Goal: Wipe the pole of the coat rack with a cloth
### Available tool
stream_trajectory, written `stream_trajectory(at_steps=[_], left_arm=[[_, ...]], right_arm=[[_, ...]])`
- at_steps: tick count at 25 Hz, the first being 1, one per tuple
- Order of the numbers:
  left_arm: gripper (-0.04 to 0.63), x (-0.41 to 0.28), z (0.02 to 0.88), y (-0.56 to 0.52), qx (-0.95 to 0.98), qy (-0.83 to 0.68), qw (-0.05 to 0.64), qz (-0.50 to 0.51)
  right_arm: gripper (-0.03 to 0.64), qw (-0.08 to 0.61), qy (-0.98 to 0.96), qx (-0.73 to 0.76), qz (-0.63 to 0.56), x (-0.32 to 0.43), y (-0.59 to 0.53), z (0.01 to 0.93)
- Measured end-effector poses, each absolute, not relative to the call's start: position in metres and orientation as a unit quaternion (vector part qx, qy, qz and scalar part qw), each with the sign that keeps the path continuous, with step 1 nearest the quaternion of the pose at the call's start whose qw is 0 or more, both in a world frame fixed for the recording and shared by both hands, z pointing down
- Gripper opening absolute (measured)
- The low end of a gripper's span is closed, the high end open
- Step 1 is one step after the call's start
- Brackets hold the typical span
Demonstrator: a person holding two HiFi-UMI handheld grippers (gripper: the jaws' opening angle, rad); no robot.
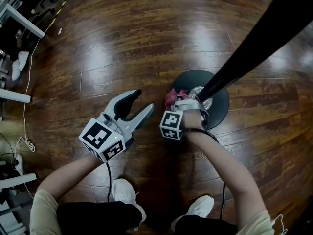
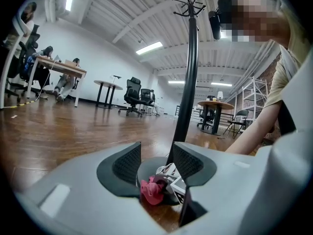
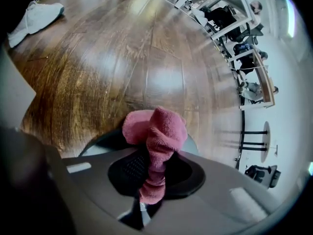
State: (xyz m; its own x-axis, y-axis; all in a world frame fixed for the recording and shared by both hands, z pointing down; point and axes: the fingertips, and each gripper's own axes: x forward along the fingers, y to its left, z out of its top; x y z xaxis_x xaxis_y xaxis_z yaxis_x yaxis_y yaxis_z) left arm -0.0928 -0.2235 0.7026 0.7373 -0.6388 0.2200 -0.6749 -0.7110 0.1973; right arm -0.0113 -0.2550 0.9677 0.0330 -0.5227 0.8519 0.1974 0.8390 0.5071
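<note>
Pole of the coat rack, black, rising from a round dark base on the wooden floor and sweeping past the head camera at upper right. Right gripper, low at the foot of the pole and over the base, jaws closed on a pink cloth. In the right gripper view the cloth stands bunched between the dark pads and flops over above them (contact between cloth and pole cannot be made out). Left gripper, jaws wide apart and holding nothing, hovers over the floor just beside the right gripper, pointed toward the base. Its own view frames the pole and the cloth beyond the gap. Two white shoes stand at the lower edge. Desks and office chairs occupy the far room.
</note>
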Motion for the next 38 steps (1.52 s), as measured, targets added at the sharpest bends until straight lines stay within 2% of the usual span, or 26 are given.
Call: stream_trajectory(at_steps=[7, 11, 17, 20, 24, 28, 31, 34, 38], left_arm=[[0.181, -0.106, 0.71, -0.219, 0.919, -0.362, 0.138, 0.074], [0.181, -0.116, 0.71, -0.221, 0.916, -0.37, 0.14, 0.072], [0.181, -0.125, 0.71, -0.215, 0.915, -0.371, 0.14, 0.078], [0.18, -0.128, 0.71, -0.214, 0.914, -0.372, 0.141, 0.082], [0.179, -0.127, 0.715, -0.212, 0.913, -0.371, 0.142, 0.088], [0.179, -0.116, 0.72, -0.211, 0.916, -0.362, 0.144, 0.095], [0.179, -0.104, 0.719, -0.212, 0.92, -0.353, 0.143, 0.095], [0.179, -0.097, 0.717, -0.214, 0.921, -0.351, 0.14, 0.098], [0.179, -0.097, 0.719, -0.216, 0.916, -0.359, 0.142, 0.104]], right_arm=[[0.018, 0.757, -0.566, 0.141, -0.296, -0.011, -0.283, 0.973], [0.018, 0.783, -0.538, 0.15, -0.274, -0.006, -0.301, 0.971], [0.024, 0.786, -0.553, 0.152, -0.231, -0.003, -0.315, 0.969], [0.038, 0.721, -0.64, 0.173, -0.202, -0.019, -0.301, 0.956], [0.041, 0.563, -0.796, 0.166, -0.148, -0.033, -0.236, 0.917], [0.044, 0.417, -0.898, 0.134, 0.043, 0.01, -0.175, 0.896], [0.044, 0.383, -0.9, 0.143, 0.148, 0.08, -0.167, 0.901], [0.046, 0.364, -0.885, 0.201, 0.208, 0.157, -0.197, 0.903], [0.049, 0.302, -0.869, 0.303, 0.249, 0.231, -0.269, 0.876]])
